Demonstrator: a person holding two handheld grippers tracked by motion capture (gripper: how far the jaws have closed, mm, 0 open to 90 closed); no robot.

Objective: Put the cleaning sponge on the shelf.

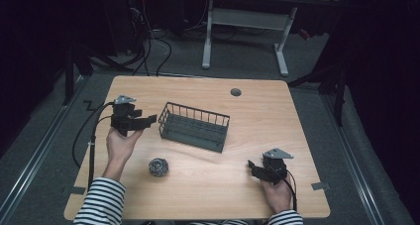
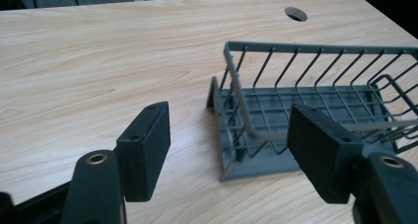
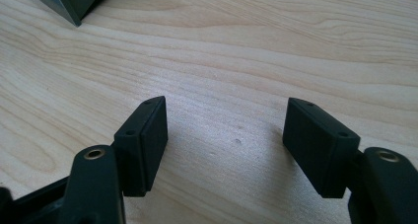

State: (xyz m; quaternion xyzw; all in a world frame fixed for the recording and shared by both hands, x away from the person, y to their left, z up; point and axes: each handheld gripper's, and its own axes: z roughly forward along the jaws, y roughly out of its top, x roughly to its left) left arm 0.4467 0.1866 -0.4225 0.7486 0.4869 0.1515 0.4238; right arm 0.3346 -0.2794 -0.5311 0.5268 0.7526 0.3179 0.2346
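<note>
One grey wire basket (image 1: 193, 126) sits mid-tabletop (image 1: 257, 111), one steel scourer (image 1: 158, 167) nearby. Two tools: left tool (image 1: 148, 120) open, empty, at the basket's end; right tool (image 1: 253, 168) open, empty.

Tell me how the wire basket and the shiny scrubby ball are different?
The wire basket is a long dark grey box with open bars; the scrubby ball is small, round and silvery. The basket lies right by the left gripper; the ball lies nearer the person. Both rest on the table, unheld.
</note>
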